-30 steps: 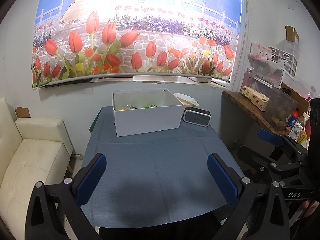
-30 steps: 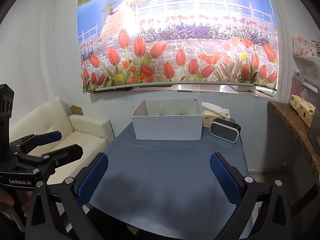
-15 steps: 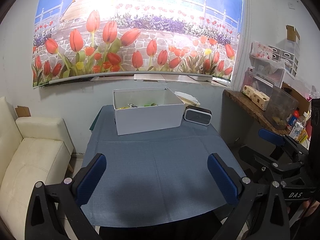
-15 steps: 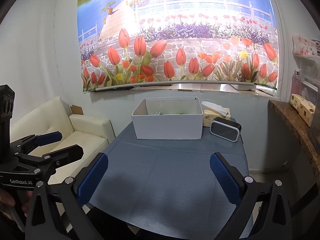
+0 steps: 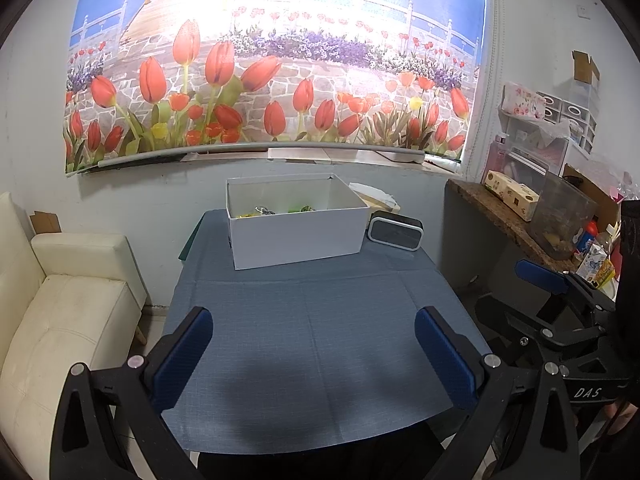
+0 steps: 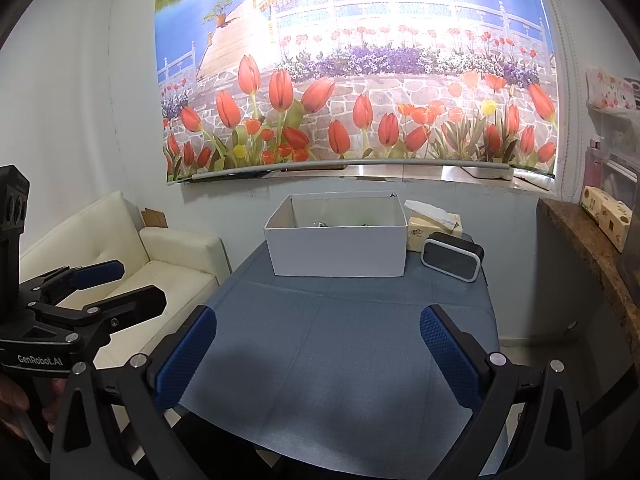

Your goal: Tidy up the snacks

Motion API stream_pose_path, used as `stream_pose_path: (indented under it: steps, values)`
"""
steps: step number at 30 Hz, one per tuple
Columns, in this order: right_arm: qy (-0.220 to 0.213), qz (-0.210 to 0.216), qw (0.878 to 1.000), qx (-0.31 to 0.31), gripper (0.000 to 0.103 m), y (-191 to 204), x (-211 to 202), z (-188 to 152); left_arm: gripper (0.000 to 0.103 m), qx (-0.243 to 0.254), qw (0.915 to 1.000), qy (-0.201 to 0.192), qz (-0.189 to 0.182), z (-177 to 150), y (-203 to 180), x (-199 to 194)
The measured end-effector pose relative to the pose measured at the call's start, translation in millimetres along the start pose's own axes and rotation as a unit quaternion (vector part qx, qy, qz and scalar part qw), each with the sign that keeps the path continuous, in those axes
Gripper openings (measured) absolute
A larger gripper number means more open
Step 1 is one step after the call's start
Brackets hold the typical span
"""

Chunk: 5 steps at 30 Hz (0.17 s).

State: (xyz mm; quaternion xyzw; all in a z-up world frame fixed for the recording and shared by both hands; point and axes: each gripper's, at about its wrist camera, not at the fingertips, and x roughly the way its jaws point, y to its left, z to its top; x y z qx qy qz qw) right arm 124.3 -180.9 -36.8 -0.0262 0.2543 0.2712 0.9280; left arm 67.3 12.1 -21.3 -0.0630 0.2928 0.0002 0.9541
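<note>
Holding both the left tool (image 5: pixel 314 354) and right tool (image 6: pixel 318 354) wide and empty over the near tabletop (image 5: pixel 312 320), I risk shoving the white box (image 5: pixel 296 236) of snacks (image 5: pixel 276 211) at the far edge into the speaker (image 5: pixel 396 232) just right of it.

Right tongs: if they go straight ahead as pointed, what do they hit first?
Probably the white cardboard box at the far end of the blue-clothed table. The open right tongs hover above bare cloth, nothing between them and the box; depth is uncertain.
</note>
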Motion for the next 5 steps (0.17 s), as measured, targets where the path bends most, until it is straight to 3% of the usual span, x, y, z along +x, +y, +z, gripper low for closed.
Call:
stream_pose_path:
  steps: [5]
  values:
    - [0.001,0.001,1.0,-0.001,0.103,1.0,0.0,0.1,0.103,-0.001,1.0,-0.005,-0.002,0.9,2.6,-1.5]
